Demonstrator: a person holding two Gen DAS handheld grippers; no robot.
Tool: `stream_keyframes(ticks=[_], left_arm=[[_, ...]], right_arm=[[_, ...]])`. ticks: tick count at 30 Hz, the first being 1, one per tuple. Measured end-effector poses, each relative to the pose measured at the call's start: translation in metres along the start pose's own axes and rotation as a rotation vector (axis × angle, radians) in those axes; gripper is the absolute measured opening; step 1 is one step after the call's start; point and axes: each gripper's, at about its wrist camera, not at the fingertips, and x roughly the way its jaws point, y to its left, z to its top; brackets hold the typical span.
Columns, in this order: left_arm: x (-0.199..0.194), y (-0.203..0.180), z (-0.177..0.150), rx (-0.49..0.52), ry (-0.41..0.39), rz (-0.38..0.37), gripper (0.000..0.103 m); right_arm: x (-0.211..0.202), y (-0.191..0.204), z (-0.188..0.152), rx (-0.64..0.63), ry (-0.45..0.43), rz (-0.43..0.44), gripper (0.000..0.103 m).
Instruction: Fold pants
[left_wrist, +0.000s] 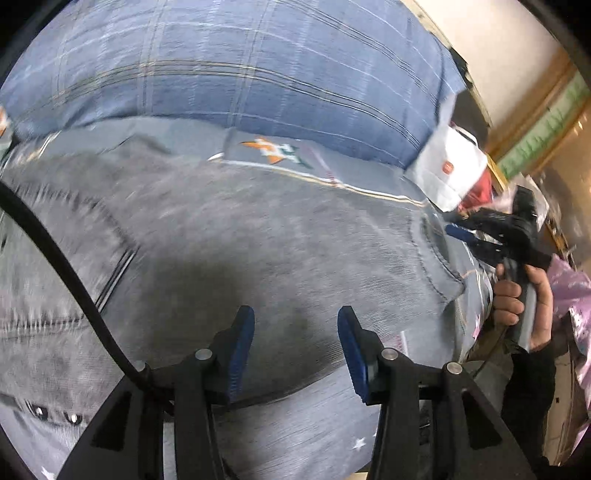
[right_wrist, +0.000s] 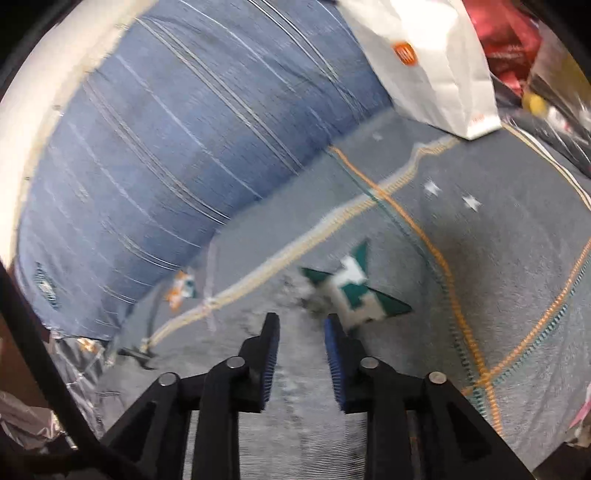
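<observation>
Your left gripper (left_wrist: 295, 325): jaws spread wide, nothing between them, hovering above grey pants (left_wrist: 229, 236) spread on bedsheet (left_wrist: 343, 166). Contact with denim not clear through motion blur. Your right gripper (right_wrist: 301, 325): jaws parted, less wide, empty, tips over pants edge (right_wrist: 291, 406) near green star print (right_wrist: 358, 288). Right hand (left_wrist: 524, 302) seen from left camera at pants' far edge by pocket seam, gripping handle. Blue striped pillow (right_wrist: 177, 155) behind; white bag (right_wrist: 436, 62) beyond. Both views smeared; pants outline cut off by frame.
</observation>
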Motion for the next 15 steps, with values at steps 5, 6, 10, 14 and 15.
stream_keyframes(ticks=[5,6,10,14,15], left_arm=[[-0.001,-0.016,-0.007,0.093,-0.035,0.054,0.048],[-0.003,-0.025,-0.010,0.131,-0.044,0.054,0.051],[-0.003,-0.071,-0.014,0.296,-0.055,0.037,0.071],[0.023,-0.131,-0.013,0.474,0.032,-0.007,0.071],[0.036,-0.147,-0.012,0.521,0.062,-0.017,0.071]], right_arm=[[-0.036,0.029,-0.020,-0.044,-0.130,0.022,0.055],[-0.045,0.029,-0.024,-0.030,-0.165,0.027,0.069],[-0.067,0.003,-0.038,0.136,-0.243,0.105,0.074],[-0.074,-0.031,-0.034,0.304,-0.249,0.248,0.074],[-0.075,-0.039,-0.033,0.330,-0.251,0.281,0.074]])
